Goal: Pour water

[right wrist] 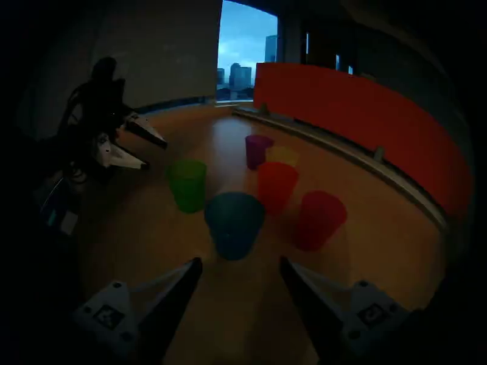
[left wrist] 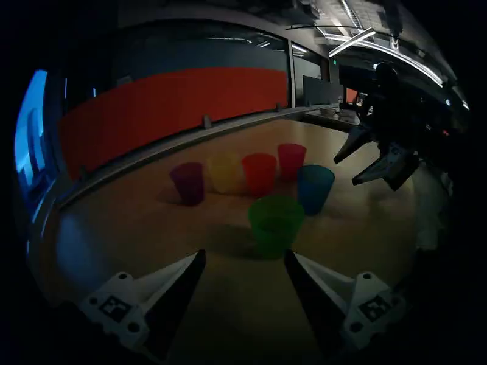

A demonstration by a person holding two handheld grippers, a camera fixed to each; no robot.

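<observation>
Your left tool (left wrist: 243, 254) spread wide, empty, green cup (left wrist: 275, 222) just beyond its tips; right tool (right wrist: 239, 260) likewise spread, empty, facing blue cup (right wrist: 234, 224).

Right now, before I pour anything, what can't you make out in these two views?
Left gripper view: whether the green cup or blue cup holds water; dim light and the low angle hide their insides.
Right gripper view: the yellow cup's lower part, hidden behind the orange cup.
Left gripper view: what holds the right gripper, lost in darkness.
</observation>
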